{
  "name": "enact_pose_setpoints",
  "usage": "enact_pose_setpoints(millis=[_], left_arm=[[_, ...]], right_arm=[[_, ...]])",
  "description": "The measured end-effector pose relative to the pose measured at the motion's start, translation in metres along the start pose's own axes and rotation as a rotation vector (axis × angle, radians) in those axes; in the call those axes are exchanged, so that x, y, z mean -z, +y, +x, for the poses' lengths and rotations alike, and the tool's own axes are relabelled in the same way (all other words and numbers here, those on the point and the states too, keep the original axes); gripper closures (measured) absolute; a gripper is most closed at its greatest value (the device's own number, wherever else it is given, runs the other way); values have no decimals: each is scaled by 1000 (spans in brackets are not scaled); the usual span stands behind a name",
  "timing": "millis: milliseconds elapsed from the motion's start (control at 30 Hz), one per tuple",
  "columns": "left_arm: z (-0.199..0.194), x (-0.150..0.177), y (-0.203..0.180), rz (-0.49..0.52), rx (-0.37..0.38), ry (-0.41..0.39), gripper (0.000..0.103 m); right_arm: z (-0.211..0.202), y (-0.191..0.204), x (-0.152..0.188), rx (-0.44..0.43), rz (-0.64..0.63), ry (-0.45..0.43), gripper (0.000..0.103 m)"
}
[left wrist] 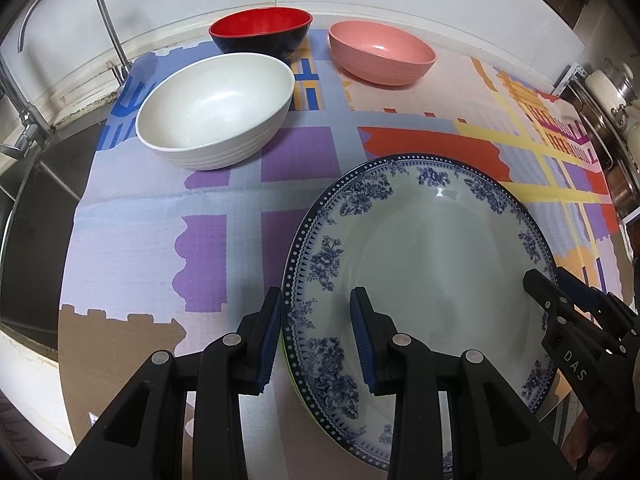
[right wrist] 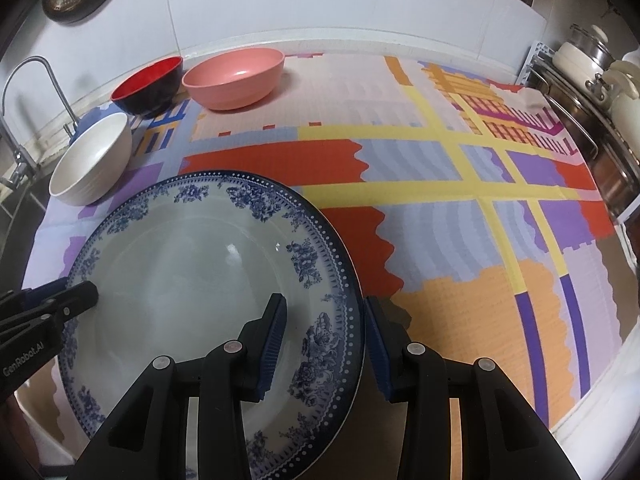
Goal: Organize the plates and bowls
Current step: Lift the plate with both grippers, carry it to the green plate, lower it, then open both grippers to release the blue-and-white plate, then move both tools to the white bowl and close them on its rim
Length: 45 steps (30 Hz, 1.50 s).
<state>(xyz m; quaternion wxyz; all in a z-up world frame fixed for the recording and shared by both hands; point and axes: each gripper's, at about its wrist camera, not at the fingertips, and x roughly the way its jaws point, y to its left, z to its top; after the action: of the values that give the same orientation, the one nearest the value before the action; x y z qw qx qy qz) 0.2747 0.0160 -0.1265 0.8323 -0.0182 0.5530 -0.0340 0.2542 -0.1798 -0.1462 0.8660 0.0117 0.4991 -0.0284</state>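
From the left wrist, the left gripper (left wrist: 318, 344) stood with jaws apart, astride the near-left rim of the blue-patterned plate (left wrist: 420, 264), not pressing it. Beyond lay a white bowl (left wrist: 216, 108), a red bowl (left wrist: 260, 30) and a pink bowl (left wrist: 382, 54) on the patterned cloth (left wrist: 132, 216); a faucet (left wrist: 60, 4) rose at left.

From the right wrist, the right gripper (right wrist: 326, 348) likewise straddled the plate's right rim, jaws apart. Pots (right wrist: 592, 68) crowded the right edge.

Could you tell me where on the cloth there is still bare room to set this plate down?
The widest free patch lies right of the blue-patterned plate, running back toward the pot rack. A smaller one lies between the white bowl and the plate. The far left is crowded: white, red-and-black bowl and pink bowl.
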Motion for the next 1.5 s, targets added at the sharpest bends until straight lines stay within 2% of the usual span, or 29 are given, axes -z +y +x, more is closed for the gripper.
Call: enact_pose_setpoints(millis=[600,700,767,867,1067,1333,1500], left_arm=[[1,-2,-2,18,7,-3,64],[0,-3,-3,24,14,-11,54],[-3,-4,-3,21,18,-27,45],[-10,-6,-5,24,-5,-64,41],[-20,-11,-5,24,-20,-108,38],[-33,-22,-6,32,-59,-180,38],[-39,-29,-2,8,-57,-202,38]], right_arm=[[7,-1,2,-18,17,32,62],[8,-1,1,-27,18,41,59],[7,1,0,-33,9,38,51],[2,1,-3,-34,4,17,42],[-12,-4,-10,-17,25,-47,32],[-19,-3,-26,0,-42,-111,31],[-27,0,-43,-19,-90,-153,31]])
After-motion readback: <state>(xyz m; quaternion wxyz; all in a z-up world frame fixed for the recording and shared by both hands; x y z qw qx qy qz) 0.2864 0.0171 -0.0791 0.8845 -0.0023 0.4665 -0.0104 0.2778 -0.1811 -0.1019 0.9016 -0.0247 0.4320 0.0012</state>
